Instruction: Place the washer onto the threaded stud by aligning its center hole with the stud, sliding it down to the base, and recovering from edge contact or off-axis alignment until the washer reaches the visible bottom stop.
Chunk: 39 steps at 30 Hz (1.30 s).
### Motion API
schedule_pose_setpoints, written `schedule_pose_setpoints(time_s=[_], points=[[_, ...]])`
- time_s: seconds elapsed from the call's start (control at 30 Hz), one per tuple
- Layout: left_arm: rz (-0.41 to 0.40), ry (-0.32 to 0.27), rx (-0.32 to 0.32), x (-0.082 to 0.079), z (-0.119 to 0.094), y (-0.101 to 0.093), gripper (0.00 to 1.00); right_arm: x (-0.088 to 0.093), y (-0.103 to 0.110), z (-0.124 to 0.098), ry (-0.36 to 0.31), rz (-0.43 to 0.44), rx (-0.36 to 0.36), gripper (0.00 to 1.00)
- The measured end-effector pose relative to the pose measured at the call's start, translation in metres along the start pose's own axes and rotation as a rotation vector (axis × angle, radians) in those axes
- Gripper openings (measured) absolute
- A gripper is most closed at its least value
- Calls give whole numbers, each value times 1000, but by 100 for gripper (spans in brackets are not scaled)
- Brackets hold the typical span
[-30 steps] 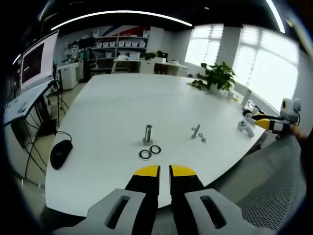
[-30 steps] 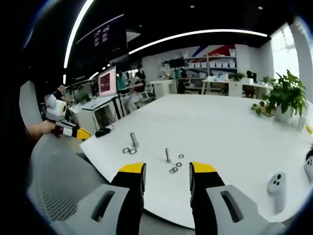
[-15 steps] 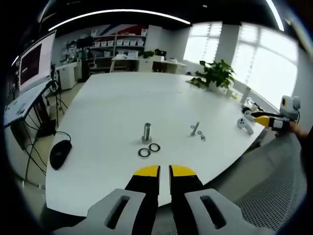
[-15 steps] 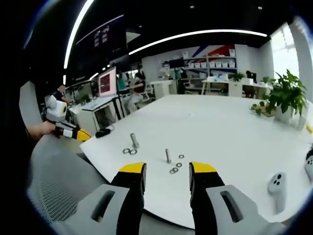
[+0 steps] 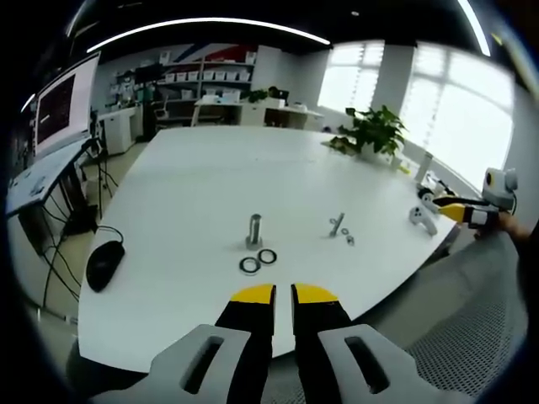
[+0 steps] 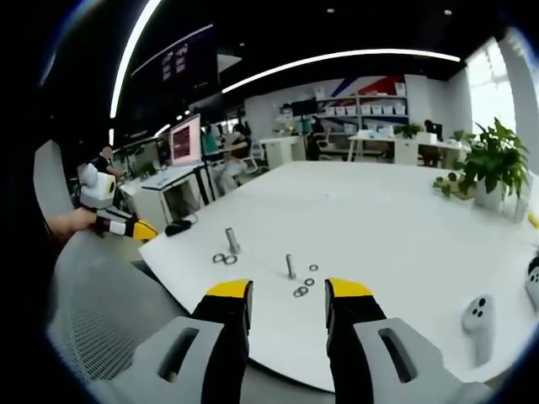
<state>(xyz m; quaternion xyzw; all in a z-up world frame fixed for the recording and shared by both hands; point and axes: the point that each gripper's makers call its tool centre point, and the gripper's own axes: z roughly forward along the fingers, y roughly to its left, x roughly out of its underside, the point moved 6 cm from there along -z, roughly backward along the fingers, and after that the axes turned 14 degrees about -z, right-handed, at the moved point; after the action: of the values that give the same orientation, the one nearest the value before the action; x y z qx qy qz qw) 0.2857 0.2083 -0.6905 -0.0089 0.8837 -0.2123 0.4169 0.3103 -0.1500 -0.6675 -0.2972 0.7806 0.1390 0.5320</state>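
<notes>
Open-plan office, shelving and desks at the back, windows along one side. The work surface is a large white table (image 5: 210,168), and both my tongs hang off its near edge, over grey mesh seating.

My left tongs (image 5: 283,292) are empty, the jaws close together with only a narrow slit between the yellow tips. My right tongs (image 6: 279,289) are empty too, jaws standing wide apart.

On the table, near the near edge: a thick stud (image 5: 254,230) stands upright, with two large washers (image 5: 258,260) lying flat just in front of it, side by side and not on it. Well apart, toward the window side, a thinner stud (image 5: 337,224) stands with small washers (image 5: 347,236) scattered just beside its base. In the right gripper view these small washers (image 6: 304,284) lie loose around the thin stud (image 6: 289,267); none is threaded on.

A black mouse (image 5: 104,263) sits at the table's monitor-side edge. A white controller (image 6: 477,316) lies near the window-side edge. A potted plant (image 5: 370,133) stands at the far window-side edge.
</notes>
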Motion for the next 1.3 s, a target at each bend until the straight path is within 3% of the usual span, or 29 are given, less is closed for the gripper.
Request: schedule_pose_setpoints(time_s=[0.67,0.77,0.93,1.1,1.2,1.3], points=[[-4,-13,-1,-2,-1,1,5,9,9,6,81,3,-112,34],[-4,-14,-1,-2,-1,1,5,11,12,9,103,-1,-156,34],[-4,-17,0,-2,-1,1,5,18,20,15,150,37,-312,35],[1,-25,-4,-3,-2,2,5,20,19,21,177,-68,-371,35],[1,-32,-1,-4,-2,2,5,22,12,27,199,-151,-367,35],[1,-38,1,-4,-2,2,5,23,7,33,216,-169,-368,35]])
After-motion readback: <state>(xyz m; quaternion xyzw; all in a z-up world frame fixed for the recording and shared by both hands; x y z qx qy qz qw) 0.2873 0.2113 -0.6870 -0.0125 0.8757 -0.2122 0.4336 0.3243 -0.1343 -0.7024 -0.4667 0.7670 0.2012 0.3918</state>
